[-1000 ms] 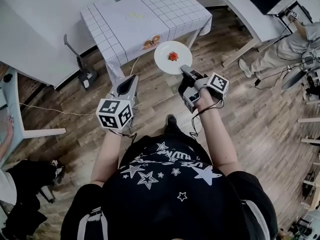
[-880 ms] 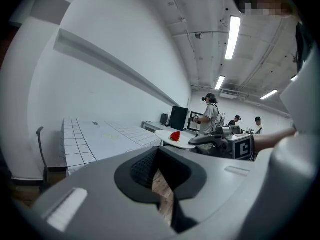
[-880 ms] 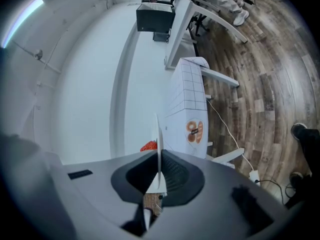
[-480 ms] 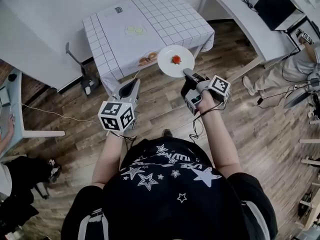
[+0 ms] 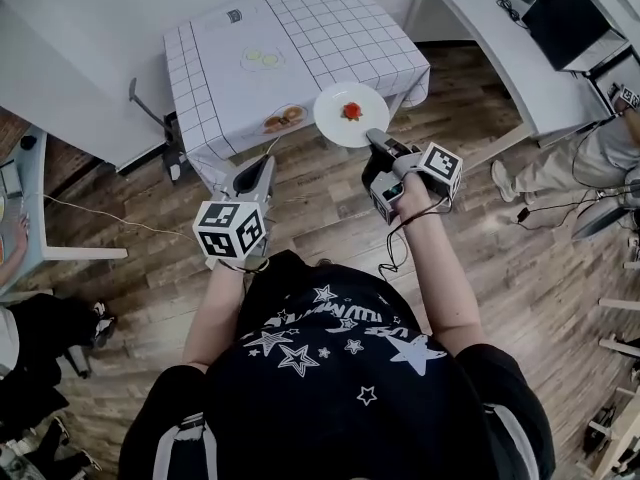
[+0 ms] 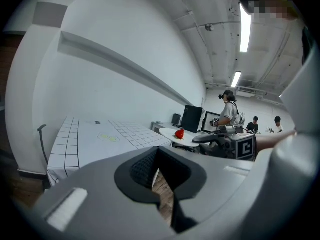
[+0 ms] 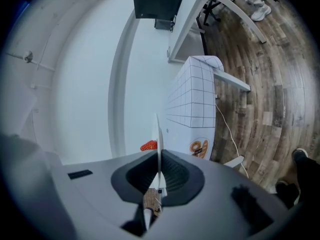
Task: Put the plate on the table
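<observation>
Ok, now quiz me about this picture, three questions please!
1. Pick one: which gripper holds the plate? A left, B right.
2. True or false: the plate is empty.
3. Fill in: the white table is covered in a ___ of dark lines.
Key: 1 B, the right gripper, jaws shut on the rim. 2 False, a strawberry sits on it. 3 grid.

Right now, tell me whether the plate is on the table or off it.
Off it: the right gripper clamps the plate by its rim, in the air beside the table.
</observation>
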Demonstrator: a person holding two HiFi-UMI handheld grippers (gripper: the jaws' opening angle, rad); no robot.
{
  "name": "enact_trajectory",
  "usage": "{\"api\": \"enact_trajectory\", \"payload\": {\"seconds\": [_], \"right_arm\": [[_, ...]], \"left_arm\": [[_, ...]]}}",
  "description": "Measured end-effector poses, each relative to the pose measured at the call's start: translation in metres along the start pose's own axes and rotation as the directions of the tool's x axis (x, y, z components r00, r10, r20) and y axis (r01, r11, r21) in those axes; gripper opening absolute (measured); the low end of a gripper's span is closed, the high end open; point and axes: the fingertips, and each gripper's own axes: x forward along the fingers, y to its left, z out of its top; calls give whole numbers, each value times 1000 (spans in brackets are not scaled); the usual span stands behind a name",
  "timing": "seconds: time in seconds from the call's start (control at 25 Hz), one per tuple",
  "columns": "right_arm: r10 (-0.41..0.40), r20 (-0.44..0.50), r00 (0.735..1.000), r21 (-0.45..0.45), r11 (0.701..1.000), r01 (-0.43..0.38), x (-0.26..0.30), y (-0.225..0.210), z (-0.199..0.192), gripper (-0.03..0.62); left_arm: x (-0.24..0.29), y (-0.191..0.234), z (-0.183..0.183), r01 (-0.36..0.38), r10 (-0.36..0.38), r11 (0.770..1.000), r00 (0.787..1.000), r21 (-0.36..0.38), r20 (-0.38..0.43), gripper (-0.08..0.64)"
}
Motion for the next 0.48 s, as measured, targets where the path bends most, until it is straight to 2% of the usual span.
{"api": "enact_trajectory", "payload": {"seconds": [0.08,0.2,0.36,0.48], "right_arm": [[-21,-20,1000,25,999,22,-6,-8,12,21],[-4,-24,1000,13,1000,5,-19,-16,25,21],[-28,-26,999,13,1000,28,2,-16,31,21],[-44,-9,999,19,999,44,-2,-17,39,21]], "left_arm": [[8,-13,1,-17,18,1000,999,10,-32,9],[16,-27,-2,-29,29,999,1000,27,-11,9],[36,-2,14,-39,39,999,999,6,-2,9],[49,-3,17,-28,28,999,999,19,-28,9]]}}
